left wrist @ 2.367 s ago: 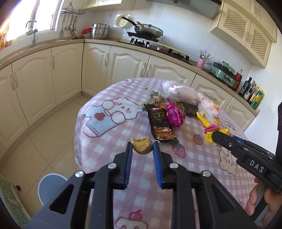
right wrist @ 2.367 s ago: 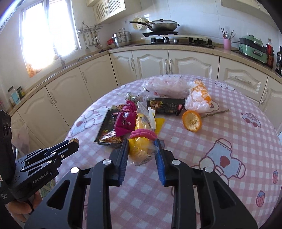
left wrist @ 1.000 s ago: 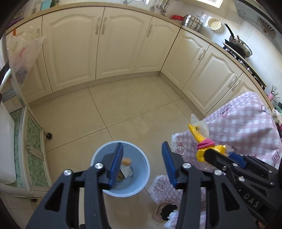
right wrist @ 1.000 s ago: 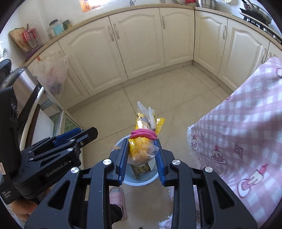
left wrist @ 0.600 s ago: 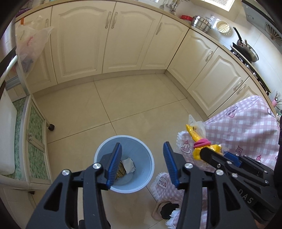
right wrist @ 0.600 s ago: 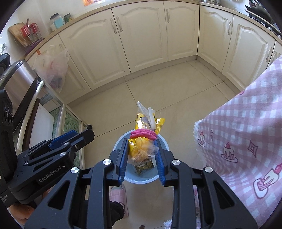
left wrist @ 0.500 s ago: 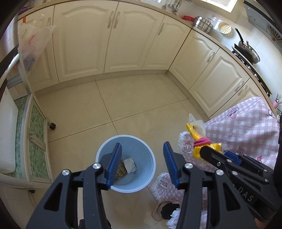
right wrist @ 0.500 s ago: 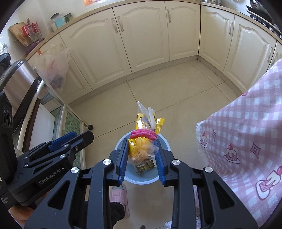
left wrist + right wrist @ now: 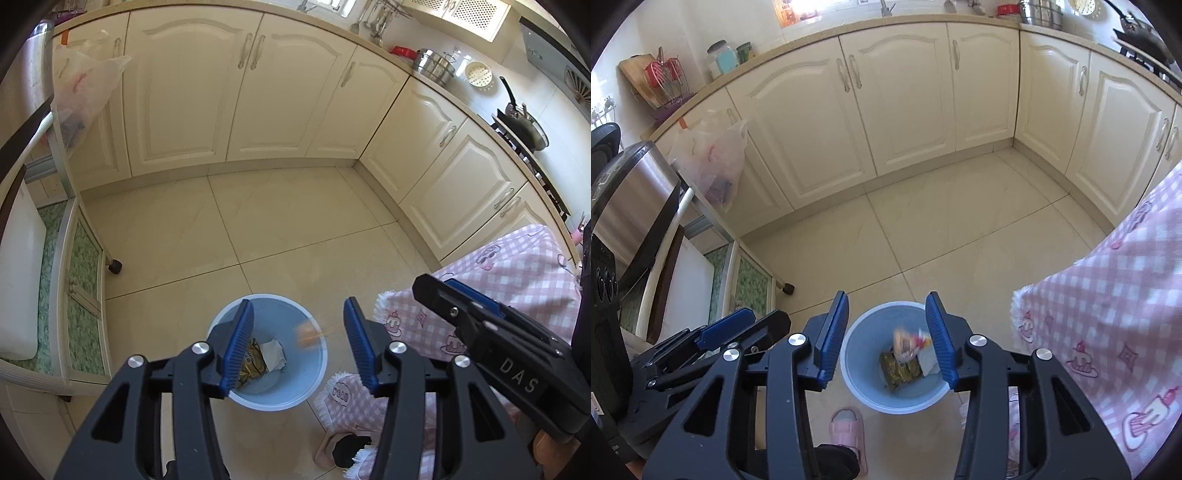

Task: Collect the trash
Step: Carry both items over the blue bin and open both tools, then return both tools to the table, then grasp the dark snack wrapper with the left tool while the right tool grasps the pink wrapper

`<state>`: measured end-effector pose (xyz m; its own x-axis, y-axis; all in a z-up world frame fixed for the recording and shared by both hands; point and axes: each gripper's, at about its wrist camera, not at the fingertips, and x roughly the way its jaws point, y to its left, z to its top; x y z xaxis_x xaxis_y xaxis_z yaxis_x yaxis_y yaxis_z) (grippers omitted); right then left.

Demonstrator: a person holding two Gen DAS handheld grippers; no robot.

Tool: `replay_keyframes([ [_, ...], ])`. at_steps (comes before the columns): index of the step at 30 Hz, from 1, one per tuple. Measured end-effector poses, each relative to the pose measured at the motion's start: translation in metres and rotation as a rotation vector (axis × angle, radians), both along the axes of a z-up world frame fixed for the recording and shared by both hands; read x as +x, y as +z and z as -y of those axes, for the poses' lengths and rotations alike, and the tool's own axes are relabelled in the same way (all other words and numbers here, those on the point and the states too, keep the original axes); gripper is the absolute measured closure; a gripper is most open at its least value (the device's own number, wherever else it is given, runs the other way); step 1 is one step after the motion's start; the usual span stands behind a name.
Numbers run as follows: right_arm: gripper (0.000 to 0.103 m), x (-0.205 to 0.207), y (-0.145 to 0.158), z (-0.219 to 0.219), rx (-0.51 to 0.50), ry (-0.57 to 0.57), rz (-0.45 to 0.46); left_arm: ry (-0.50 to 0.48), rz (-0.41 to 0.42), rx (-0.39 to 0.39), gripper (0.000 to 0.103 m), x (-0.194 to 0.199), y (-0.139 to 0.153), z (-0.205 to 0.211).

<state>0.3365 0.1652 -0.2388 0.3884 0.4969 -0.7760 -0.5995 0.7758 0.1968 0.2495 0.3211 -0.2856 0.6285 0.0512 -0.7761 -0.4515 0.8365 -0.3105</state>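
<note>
A light blue trash bin [image 9: 295, 395] stands on the tiled floor below both grippers; it also shows in the right wrist view [image 9: 860, 384]. My left gripper [image 9: 297, 347] is open and empty above it. My right gripper [image 9: 886, 339] is open and empty over the bin; it also shows in the left wrist view [image 9: 458, 314]. A yellow snack bag [image 9: 907, 345] is a blur falling into the bin, also seen as an orange blur in the left wrist view [image 9: 308, 334]. Crumpled wrappers [image 9: 258, 358] lie at the bin's bottom.
The pink checked tablecloth [image 9: 1108, 314] hangs at the right. Cream cabinets [image 9: 240, 92] line the far walls. A wheeled cart [image 9: 74, 288] stands at the left. A pink slipper [image 9: 847, 428] lies by the bin.
My right gripper has opened and let go of the yellow snack bag, which now falls into the bin. The left gripper stays open above the bin.
</note>
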Motion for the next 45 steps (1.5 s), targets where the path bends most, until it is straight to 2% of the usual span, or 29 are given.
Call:
replay_keyframes([
  [5,0.061,-0.008,0.026,0.035,-0.003,-0.054,0.07,-0.053,0.033,0.004,0.053,0.003,0.019,0.024],
  [10,0.061,-0.019,0.065,0.087,0.016,-0.128,0.152,-0.151,0.095,0.024,0.053,0.008,0.054,0.073],
  [16,0.06,-0.036,0.113,0.165,0.049,-0.234,0.257,-0.293,0.181,0.054,0.053,0.01,0.102,0.15],
  [23,0.058,-0.052,0.146,0.267,0.056,-0.385,0.339,-0.47,0.242,0.046,0.053,0.026,0.142,0.25],
  [29,0.057,-0.046,0.146,0.342,0.037,-0.528,0.337,-0.583,0.239,0.016,0.053,0.05,0.151,0.321],
  [33,0.057,-0.04,0.141,0.376,0.04,-0.579,0.316,-0.63,0.198,-0.009,0.053,0.074,0.144,0.357],
  [35,0.057,-0.036,0.136,0.387,0.042,-0.594,0.304,-0.639,0.175,-0.024,0.053,0.086,0.138,0.368],
  [39,0.057,-0.025,0.128,0.397,0.056,-0.598,0.275,-0.627,0.12,0.006,0.054,0.108,0.122,0.376],
  [42,0.057,-0.018,0.124,0.4,0.059,-0.594,0.259,-0.615,0.11,-0.019,0.054,0.12,0.117,0.38],
  [43,0.057,-0.015,0.124,0.4,0.057,-0.593,0.255,-0.612,0.109,-0.017,0.058,0.124,0.116,0.381],
  [45,0.057,-0.012,0.122,0.4,0.06,-0.59,0.248,-0.617,0.097,-0.024,0.075,0.13,0.115,0.384],
])
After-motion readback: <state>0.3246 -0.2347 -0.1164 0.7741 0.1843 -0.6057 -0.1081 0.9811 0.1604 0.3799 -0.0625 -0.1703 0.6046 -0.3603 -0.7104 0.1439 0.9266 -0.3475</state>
